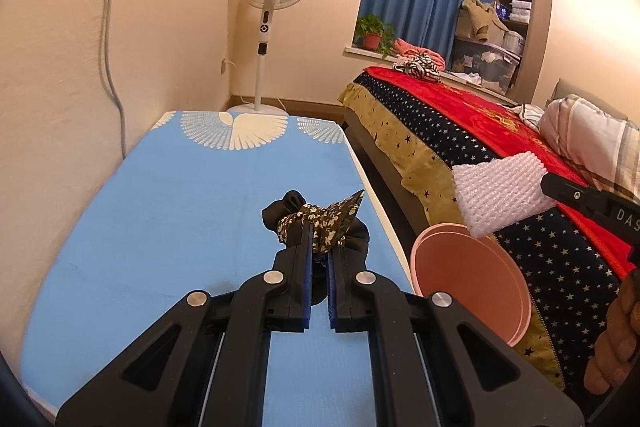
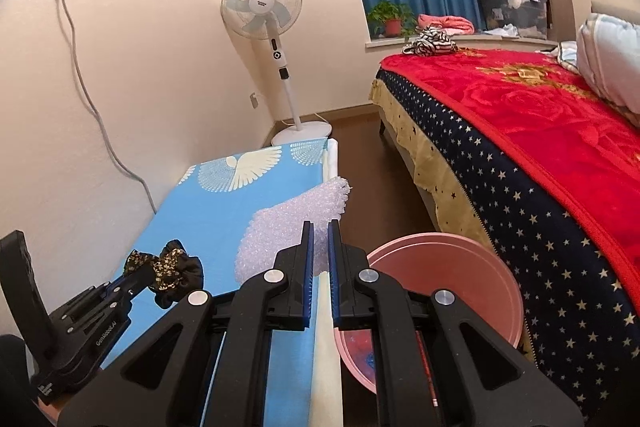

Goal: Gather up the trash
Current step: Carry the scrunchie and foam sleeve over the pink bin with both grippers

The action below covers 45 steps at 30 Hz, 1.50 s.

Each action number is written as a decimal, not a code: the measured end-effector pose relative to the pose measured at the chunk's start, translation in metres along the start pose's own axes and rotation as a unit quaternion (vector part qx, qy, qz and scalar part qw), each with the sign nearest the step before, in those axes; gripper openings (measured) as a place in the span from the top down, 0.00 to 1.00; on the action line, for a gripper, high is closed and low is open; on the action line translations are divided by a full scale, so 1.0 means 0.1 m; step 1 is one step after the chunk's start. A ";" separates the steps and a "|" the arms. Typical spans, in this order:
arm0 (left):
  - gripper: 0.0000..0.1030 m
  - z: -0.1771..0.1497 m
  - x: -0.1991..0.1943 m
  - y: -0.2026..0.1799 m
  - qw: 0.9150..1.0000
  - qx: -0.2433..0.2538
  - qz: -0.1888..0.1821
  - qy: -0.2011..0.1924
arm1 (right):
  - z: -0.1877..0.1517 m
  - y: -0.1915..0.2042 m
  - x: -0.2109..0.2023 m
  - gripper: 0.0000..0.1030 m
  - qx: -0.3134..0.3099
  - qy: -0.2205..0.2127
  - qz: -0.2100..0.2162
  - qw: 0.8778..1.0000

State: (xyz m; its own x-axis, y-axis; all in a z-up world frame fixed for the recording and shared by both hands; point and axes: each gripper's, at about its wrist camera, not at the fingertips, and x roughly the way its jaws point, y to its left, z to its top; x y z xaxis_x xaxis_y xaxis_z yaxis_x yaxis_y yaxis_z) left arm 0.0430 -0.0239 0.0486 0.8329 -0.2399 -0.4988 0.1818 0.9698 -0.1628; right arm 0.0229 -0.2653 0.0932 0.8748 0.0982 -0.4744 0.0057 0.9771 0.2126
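Observation:
My left gripper (image 1: 319, 227) is shut on a crumpled black and gold patterned wrapper (image 1: 320, 223), held just above the blue table cover (image 1: 160, 211). It also shows in the right wrist view (image 2: 150, 269), with the wrapper (image 2: 172, 267). My right gripper (image 2: 320, 227) is shut on a white foam net sleeve (image 2: 288, 227), held over the table's right edge, above and left of the pink bin (image 2: 460, 267). In the left wrist view the foam sleeve (image 1: 500, 193) hangs above the pink bin (image 1: 472, 275), held by the right gripper (image 1: 550, 187).
The pink bin stands on the floor between the table and a bed with a red and starred blanket (image 2: 520, 131). A standing fan (image 2: 264, 7) is in the far corner. A cable (image 2: 92, 107) hangs down the wall at left.

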 end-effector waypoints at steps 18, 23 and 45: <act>0.95 -0.05 -0.05 -0.09 1.000 0.015 -0.009 -0.004 | -0.09 -0.18 -0.07 0.93 0.013 -0.006 -0.028 1.000; 0.95 -0.06 -0.02 -0.12 1.000 0.018 -0.010 -0.002 | -0.10 -0.20 -0.05 0.93 0.009 -0.006 -0.035 0.999; 0.95 -0.03 0.16 -0.38 0.999 0.033 -0.038 -0.004 | -0.05 -0.41 -0.10 0.93 0.017 -0.028 -0.106 0.994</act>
State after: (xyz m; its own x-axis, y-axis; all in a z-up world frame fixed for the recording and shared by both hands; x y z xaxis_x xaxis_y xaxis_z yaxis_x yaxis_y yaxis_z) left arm 0.0476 -0.0647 0.0439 0.8191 -0.3132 -0.4807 0.2793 0.9495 -0.1427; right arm 0.0118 -0.3051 0.0845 0.8774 -0.1206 -0.4643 0.2079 0.9679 0.1414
